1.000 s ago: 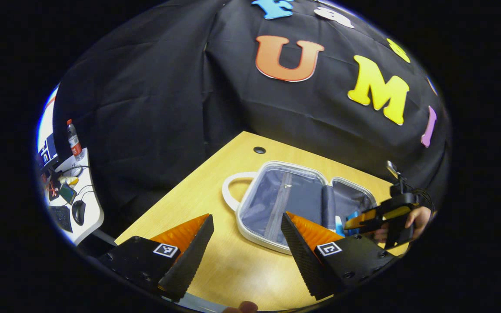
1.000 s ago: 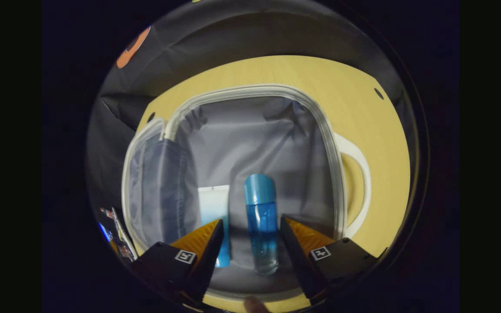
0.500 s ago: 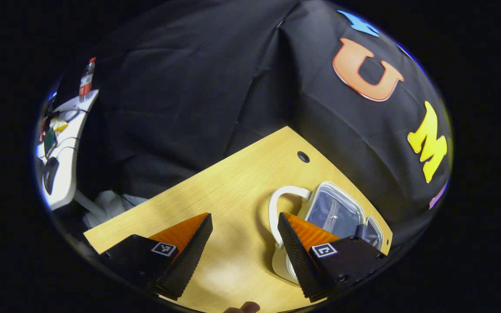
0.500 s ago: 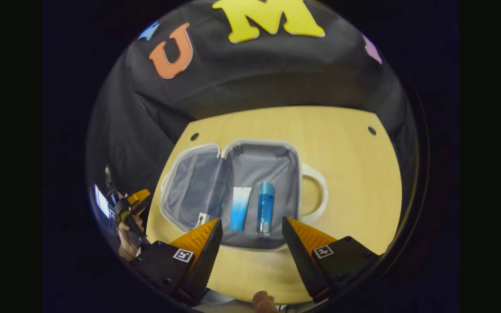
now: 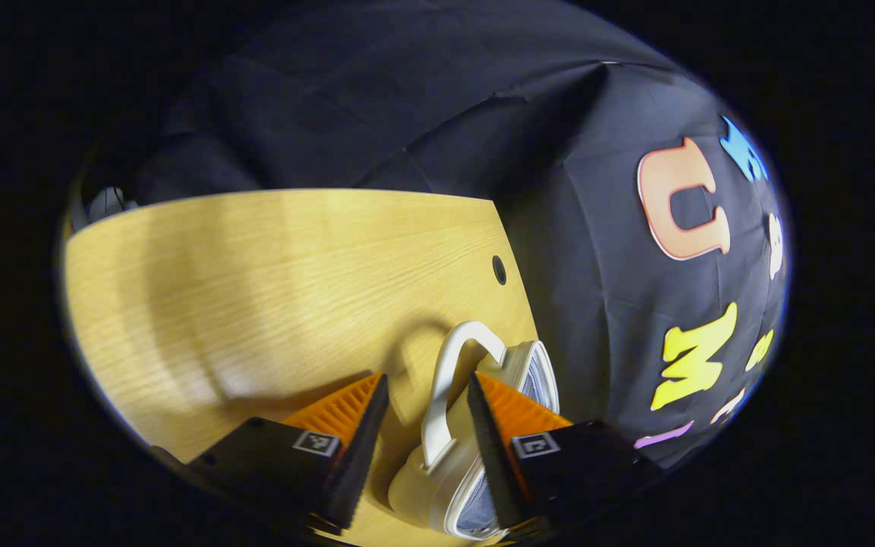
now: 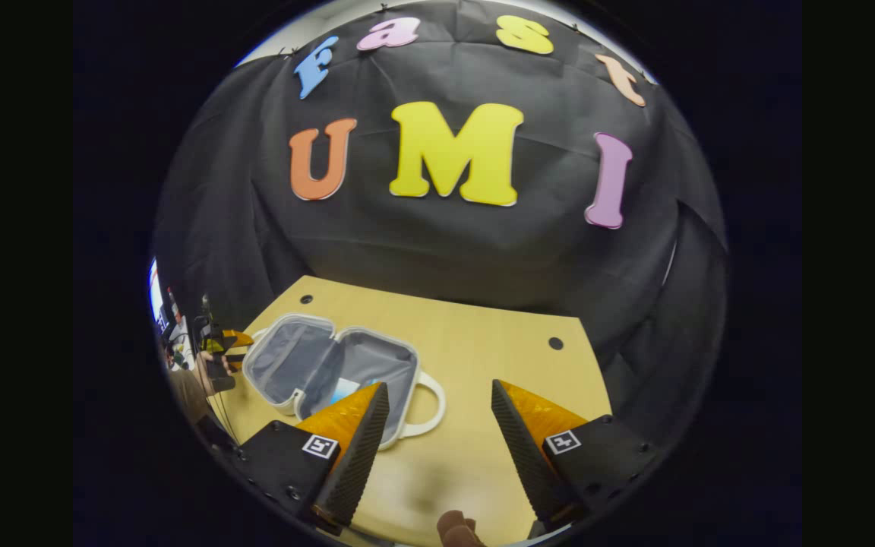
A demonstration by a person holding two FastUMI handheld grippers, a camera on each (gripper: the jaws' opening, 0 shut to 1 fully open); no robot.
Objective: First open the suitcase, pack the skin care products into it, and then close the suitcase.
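Left gripper (image 5: 421,448), fingers apart, has swung down to straddle the open suitcase (image 6: 331,372) handle (image 5: 445,380) on the worktop (image 5: 255,281), while the right gripper (image 6: 437,441), also apart, has withdrawn, suggesting closing comes next.

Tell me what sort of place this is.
Most likely a recording booth set up for a demonstration: black cloth wall hung behind a bare wooden table, an open suitcase on it, and a cluttered desk just past the cloth's edge.

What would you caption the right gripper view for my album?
Open right tool hovering over the wooden table, beside the open white suitcase with grey lining.
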